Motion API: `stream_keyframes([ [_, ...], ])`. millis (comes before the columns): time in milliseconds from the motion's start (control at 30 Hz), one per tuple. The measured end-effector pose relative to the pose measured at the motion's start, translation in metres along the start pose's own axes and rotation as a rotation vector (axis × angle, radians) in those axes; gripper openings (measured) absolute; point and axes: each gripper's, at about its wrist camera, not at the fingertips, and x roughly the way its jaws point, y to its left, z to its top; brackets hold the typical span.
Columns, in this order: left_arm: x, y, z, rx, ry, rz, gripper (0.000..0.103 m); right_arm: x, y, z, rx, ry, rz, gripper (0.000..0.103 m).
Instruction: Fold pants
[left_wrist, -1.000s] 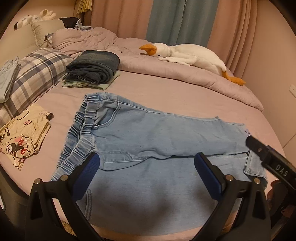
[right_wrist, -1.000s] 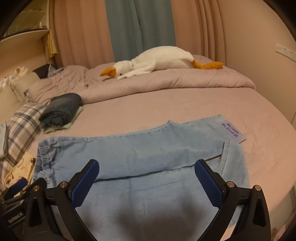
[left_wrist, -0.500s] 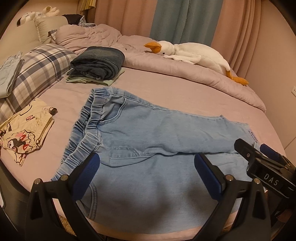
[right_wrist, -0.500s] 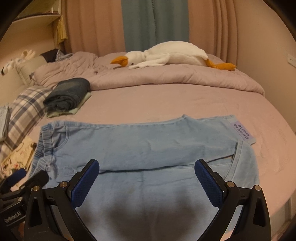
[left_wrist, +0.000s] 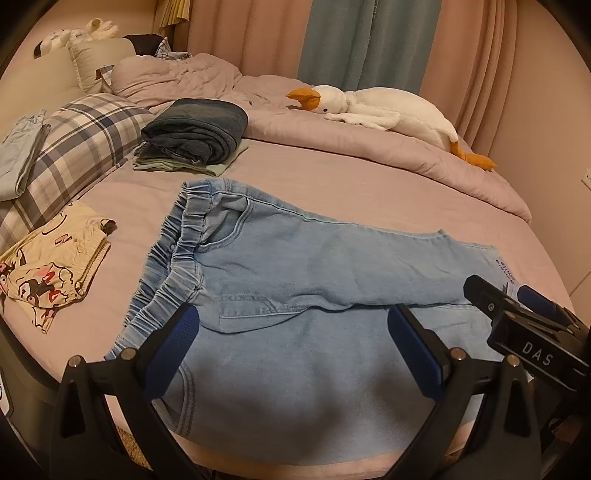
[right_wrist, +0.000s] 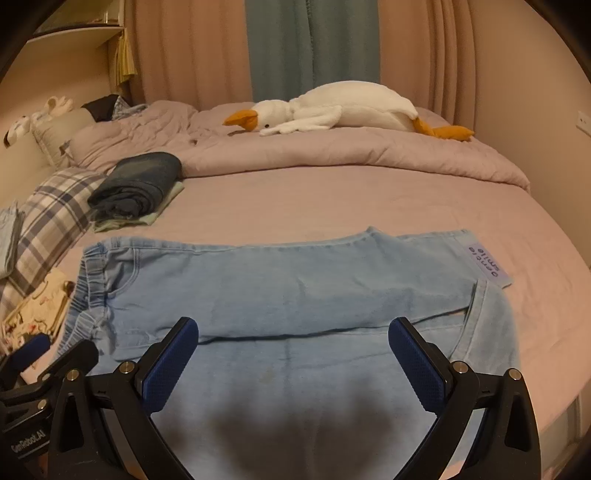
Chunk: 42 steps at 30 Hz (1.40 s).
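Both claws hover spread above the jeans (left_wrist: 332, 280) on the bed (left_wrist: 332, 184): left claw (left_wrist: 295, 343) at seven o'clock, right claw (right_wrist: 293, 354) at five.

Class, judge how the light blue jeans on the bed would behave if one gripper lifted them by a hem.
The light blue jeans lie flat and creased, so they would probably drape limply. Likely unbreakable. The elastic waistband end may drag behind.

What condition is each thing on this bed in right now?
light blue jeans: spread flat, unfolded
dark jeans: folded, stacked on green garment
cartoon-print garment: folded
plush goose: lying flat
left hand-held gripper: open, empty
right hand-held gripper: open, empty
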Motion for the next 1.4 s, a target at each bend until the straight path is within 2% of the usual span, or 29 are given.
stream_keyframes([
  [1100, 0.0, -0.005, 0.001, 0.013, 0.024, -0.022, 0.102, 0.004, 0.003, -0.005, -0.009, 0.016, -0.009, 0.102],
  [1233, 0.003, -0.006, 0.004, 0.024, 0.039, -0.053, 0.102, 0.005, 0.003, -0.018, -0.031, 0.024, 0.018, 0.102],
  [1400, 0.011, -0.008, 0.008, 0.063, 0.064, -0.046, 0.101, -0.006, -0.001, -0.017, -0.015, 0.003, 0.057, 0.102],
])
